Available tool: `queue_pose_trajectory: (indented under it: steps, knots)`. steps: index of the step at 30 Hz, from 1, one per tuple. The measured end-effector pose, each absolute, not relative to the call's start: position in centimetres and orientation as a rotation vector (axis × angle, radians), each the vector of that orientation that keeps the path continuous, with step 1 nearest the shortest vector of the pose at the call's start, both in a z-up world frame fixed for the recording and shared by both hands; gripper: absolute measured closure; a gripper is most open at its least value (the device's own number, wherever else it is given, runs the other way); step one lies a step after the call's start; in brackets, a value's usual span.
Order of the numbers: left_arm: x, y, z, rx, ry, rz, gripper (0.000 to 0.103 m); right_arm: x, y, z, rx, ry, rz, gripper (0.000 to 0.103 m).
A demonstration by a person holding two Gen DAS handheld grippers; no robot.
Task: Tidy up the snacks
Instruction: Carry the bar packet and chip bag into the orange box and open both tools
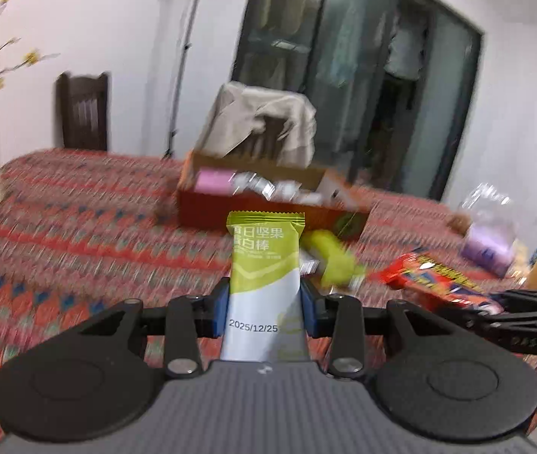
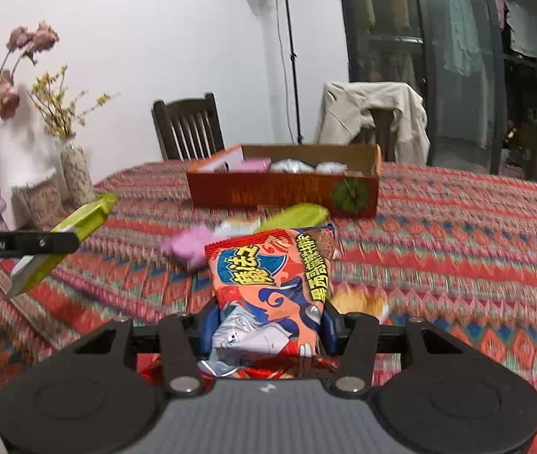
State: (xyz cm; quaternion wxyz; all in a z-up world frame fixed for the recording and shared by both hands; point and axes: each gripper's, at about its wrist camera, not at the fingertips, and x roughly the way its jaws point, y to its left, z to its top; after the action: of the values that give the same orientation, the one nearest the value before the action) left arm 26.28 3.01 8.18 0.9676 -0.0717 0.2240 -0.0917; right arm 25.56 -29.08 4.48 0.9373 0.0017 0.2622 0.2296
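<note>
In each claw [image 1: 264, 302] [image 2: 266, 321], one snack: green bar [image 1: 264, 261], red packet [image 2: 272, 283].

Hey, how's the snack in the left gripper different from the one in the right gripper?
The green and white bar in the left gripper is slim, with a printed date; the red packet in the right gripper is wider, with cartoon art and yellow lettering. The bar stands straight between its fingers, while the packet looks crumpled at the grip. Both are sealed and clamped above the patterned tablecloth.
</note>
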Motion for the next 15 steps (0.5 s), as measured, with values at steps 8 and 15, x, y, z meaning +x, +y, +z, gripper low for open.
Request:
queue_pose_trajectory:
  steps: [8, 15]
  knots:
    - [42.6, 1.9, 13.8, -0.105, 0.458, -0.223, 0.065, 38.0, -29.3, 11.3, 0.045, 0.463, 0.567, 0.053]
    - [60.7, -1.3, 10.2, -0.08, 0.68, -0.094, 0.065, 56.2, -25.3, 10.9, 0.072, 0.676, 0.534, 0.053]
